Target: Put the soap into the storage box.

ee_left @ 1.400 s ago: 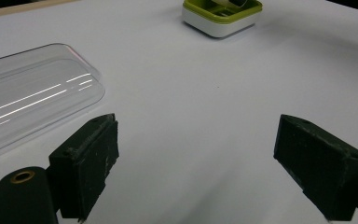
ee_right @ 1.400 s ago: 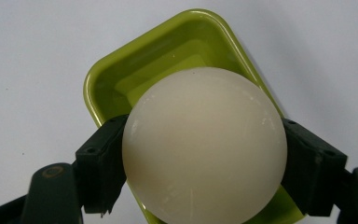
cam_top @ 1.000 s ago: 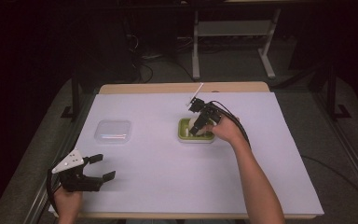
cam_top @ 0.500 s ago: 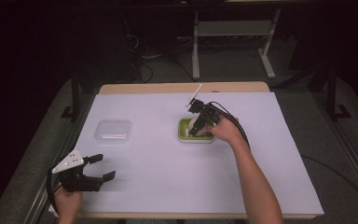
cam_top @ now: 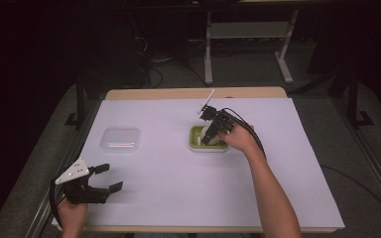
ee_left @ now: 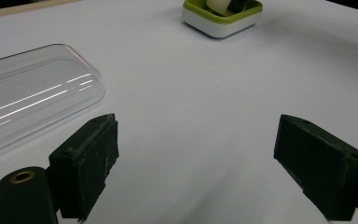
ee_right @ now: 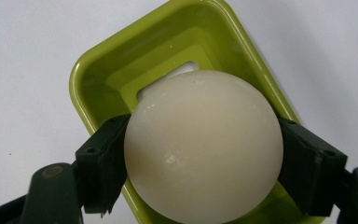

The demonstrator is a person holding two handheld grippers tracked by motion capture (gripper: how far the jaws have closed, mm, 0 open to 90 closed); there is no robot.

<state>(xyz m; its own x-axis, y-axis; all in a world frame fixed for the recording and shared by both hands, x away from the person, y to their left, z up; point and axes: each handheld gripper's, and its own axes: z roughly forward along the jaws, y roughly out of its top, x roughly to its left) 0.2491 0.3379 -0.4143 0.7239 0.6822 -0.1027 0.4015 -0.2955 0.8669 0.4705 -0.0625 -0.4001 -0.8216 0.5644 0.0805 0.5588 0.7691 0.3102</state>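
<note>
Your right hand-held gripper [ee_right: 200, 154] is clamped on the pale soap [ee_right: 203, 144] right over the green dish [ee_right: 102, 70], so setting it down and releasing remains, with the clear lid [cam_top: 120, 139] at nine o'clock and your left hand-held gripper [cam_top: 106, 179] spread idle.

Readable text: none.
Labels or brands: none legible on any thing on the table.
Numbers or signs: none legible.
</note>
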